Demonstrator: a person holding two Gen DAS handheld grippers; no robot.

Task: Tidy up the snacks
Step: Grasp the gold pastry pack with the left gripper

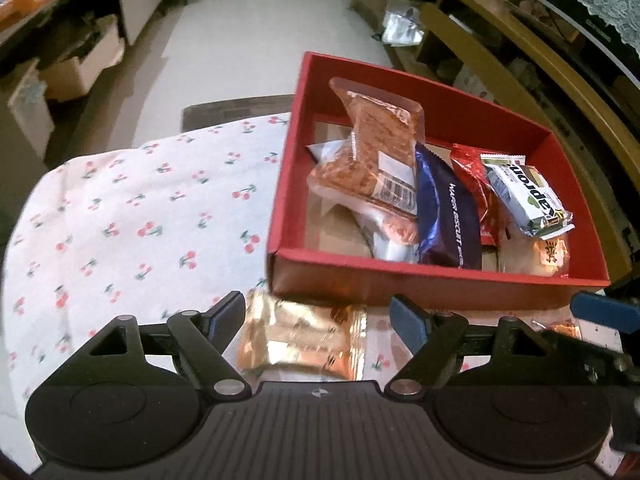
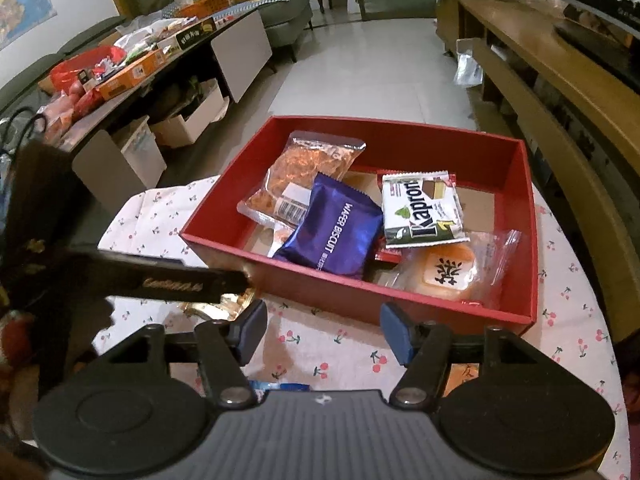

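A red box (image 1: 420,284) (image 2: 280,276) on the cherry-print cloth holds several snacks: an orange clear pack (image 1: 384,148) (image 2: 304,164), a purple wafer biscuit pack (image 1: 448,216) (image 2: 336,236), a red pack (image 1: 476,176), a Kapron wafer (image 1: 528,196) (image 2: 424,212) and a clear bag with an orange cake (image 2: 452,268). A gold foil pack (image 1: 304,336) lies on the cloth just in front of the box, between the fingers of my open left gripper (image 1: 318,320), untouched. My right gripper (image 2: 324,330) is open and empty in front of the box.
The left gripper's body (image 2: 132,280) crosses the left of the right wrist view. A blue wrapper (image 2: 280,386) lies under the right gripper. The right gripper's blue finger (image 1: 604,312) shows at the right. A cluttered side table (image 2: 140,64) stands left; wooden shelving (image 2: 560,92) stands right.
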